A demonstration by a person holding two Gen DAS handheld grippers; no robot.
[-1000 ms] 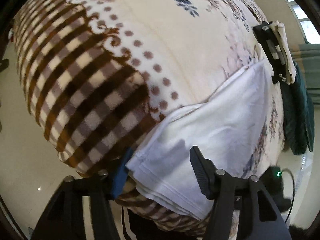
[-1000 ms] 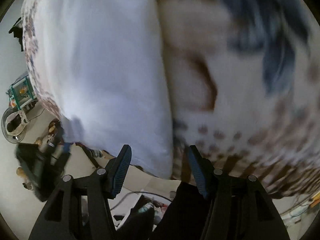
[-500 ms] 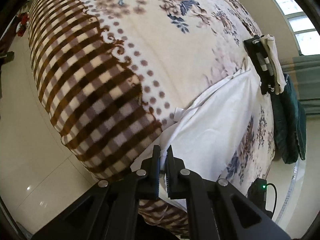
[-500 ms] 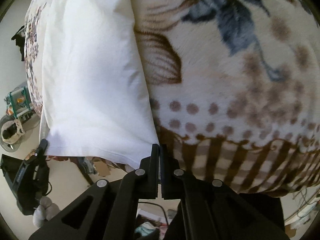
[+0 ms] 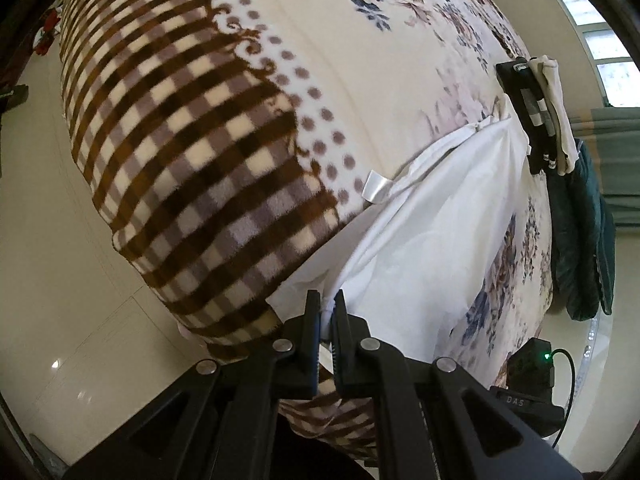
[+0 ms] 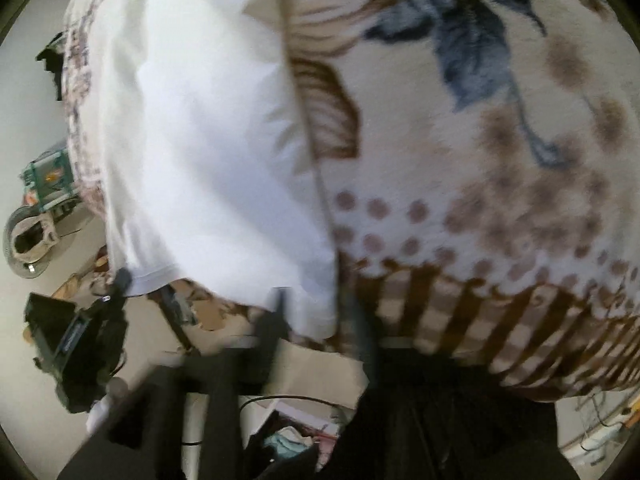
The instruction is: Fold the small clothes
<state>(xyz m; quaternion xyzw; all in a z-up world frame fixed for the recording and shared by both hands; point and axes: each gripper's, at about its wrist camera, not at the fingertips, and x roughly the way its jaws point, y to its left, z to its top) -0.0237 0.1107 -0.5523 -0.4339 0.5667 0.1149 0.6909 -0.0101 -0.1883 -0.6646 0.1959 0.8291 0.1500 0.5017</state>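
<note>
The white garment (image 5: 432, 248) lies spread on a fleece blanket (image 5: 208, 152) patterned with brown checks, dots and blue flowers, its near corner lifted off the blanket's edge; the left gripper (image 5: 327, 318) pinches that corner, its two fingers closed to a thin slit with white cloth between them; a small white label (image 5: 374, 186) sticks out from the garment's far edge onto the dotted band of the blanket. At the bed's far side a black device (image 5: 528, 112) sits touching some folded pale cloth (image 5: 554, 108), with a dark green cloth (image 5: 584, 240) hanging beside it; a black box with a green light (image 5: 532, 368) stands near the bed's lower edge. In the right wrist view the garment (image 6: 200, 140) covers the left part of the blanket (image 6: 480, 160); the right gripper (image 6: 316, 312) is heavily blurred (its fingers appear as dark streaks on either side of the garment's near corner), and I cannot tell whether it grips the cloth.
</note>
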